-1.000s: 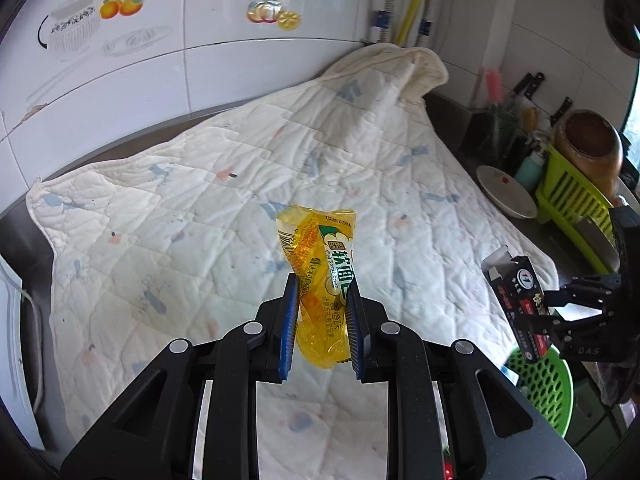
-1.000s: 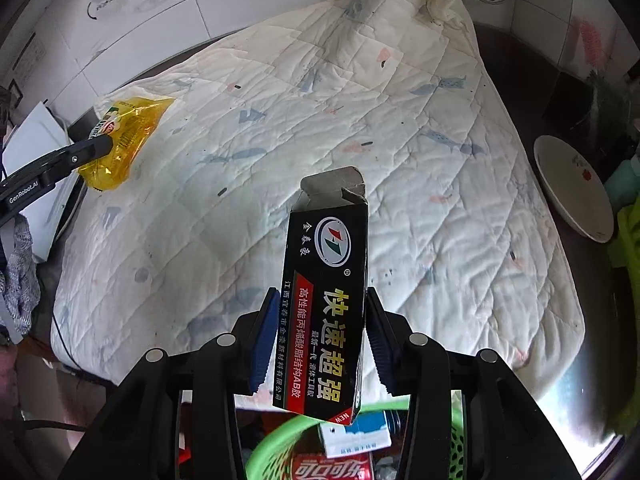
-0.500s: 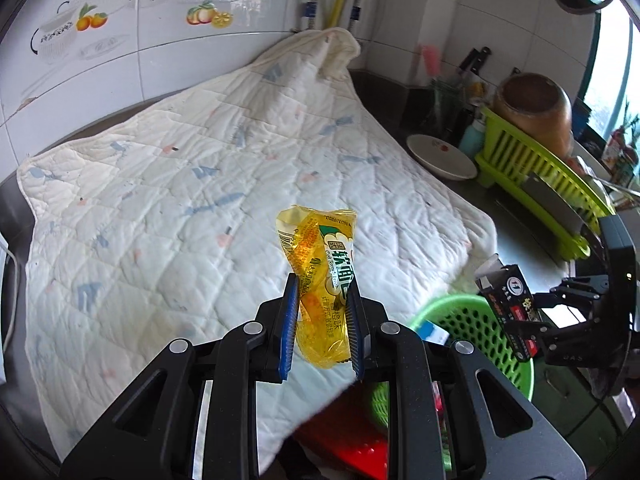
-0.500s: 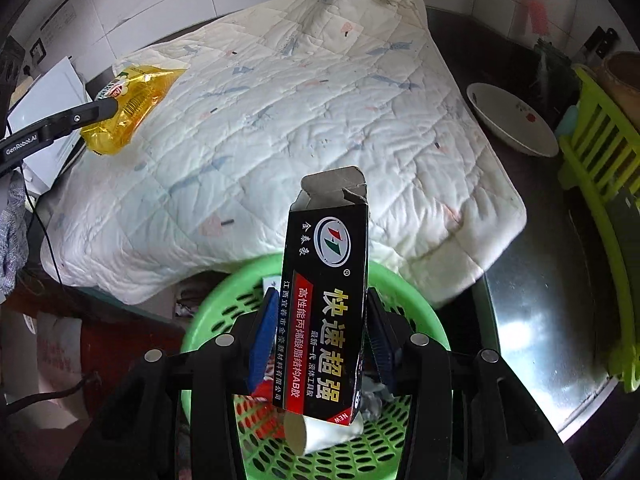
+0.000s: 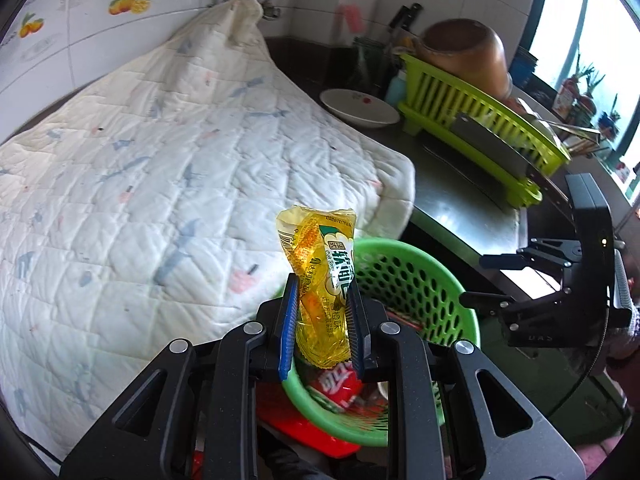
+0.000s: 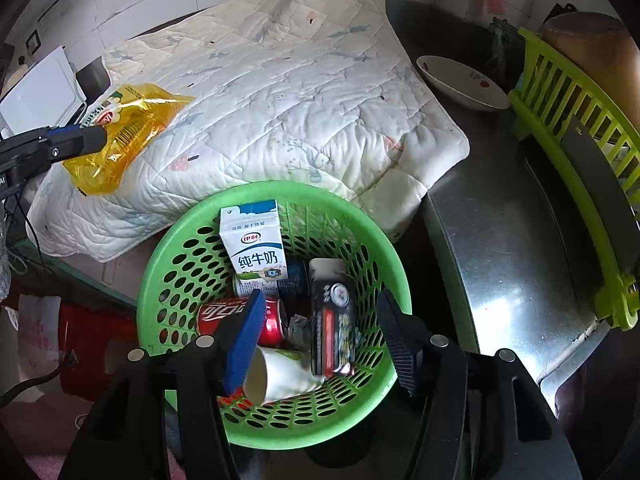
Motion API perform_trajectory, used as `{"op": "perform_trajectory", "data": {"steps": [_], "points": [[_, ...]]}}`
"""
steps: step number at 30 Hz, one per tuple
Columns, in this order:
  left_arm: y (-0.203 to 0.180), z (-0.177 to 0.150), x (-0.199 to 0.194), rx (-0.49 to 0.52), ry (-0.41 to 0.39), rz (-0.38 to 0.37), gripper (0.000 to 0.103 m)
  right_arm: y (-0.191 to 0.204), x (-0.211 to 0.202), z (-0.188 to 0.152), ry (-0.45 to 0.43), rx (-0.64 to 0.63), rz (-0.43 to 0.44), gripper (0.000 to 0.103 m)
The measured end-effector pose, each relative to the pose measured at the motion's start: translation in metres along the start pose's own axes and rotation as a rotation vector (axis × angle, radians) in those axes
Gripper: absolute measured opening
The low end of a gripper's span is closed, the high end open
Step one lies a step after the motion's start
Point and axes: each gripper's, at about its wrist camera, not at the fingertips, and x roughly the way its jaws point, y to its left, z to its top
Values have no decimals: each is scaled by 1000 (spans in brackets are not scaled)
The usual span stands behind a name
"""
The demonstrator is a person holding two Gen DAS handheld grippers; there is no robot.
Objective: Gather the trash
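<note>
Right gripper [image 6: 320, 336] jaws just opened, standing wide and empty above green perforated basket [image 6: 188, 236]. Black glue box [image 6: 332, 320] inside basket, beside milk carton [image 6: 254, 248], red cola can [image 6: 224, 312], paper cup [image 6: 280, 376]. Left gripper [image 5: 322, 324] jaws pinched on yellow snack wrapper [image 5: 320, 276] over basket rim. Quilted pad [image 6: 288, 88] covers steel bench [image 6: 500, 248].
</note>
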Motion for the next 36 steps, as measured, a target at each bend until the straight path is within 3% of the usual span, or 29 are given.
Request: {"op": "perform_trajectory", "data": {"steps": [8, 14, 16, 18, 21, 23, 33, 36], "points": [[-31, -10, 27, 11, 60, -69, 23, -2, -21, -17, -34, -36, -21, 72], [-41, -16, 36, 0, 86, -80, 28, -3, -31, -30, -51, -27, -19, 74], [-42, -18, 38, -5, 93, -70, 33, -3, -33, -33, -55, -30, -21, 74], [-41, -20, 38, -13, 94, -59, 47, -2, -35, -36, -62, -29, -31, 75], [-41, -23, 35, -24, 94, -49, 50, -1, -36, -38, -65, -29, -32, 78], [-39, -23, 32, -32, 89, -25, 67, 1, -37, -38, -70, -28, -26, 79], [-11, -16, -5, -113, -6, 93, 87, 12, -40, -26, -122, -21, 0, 90], [-2, -13, -20, -124, -44, 162, 93, 14, -42, -17, -143, -14, 12, 91]]}}
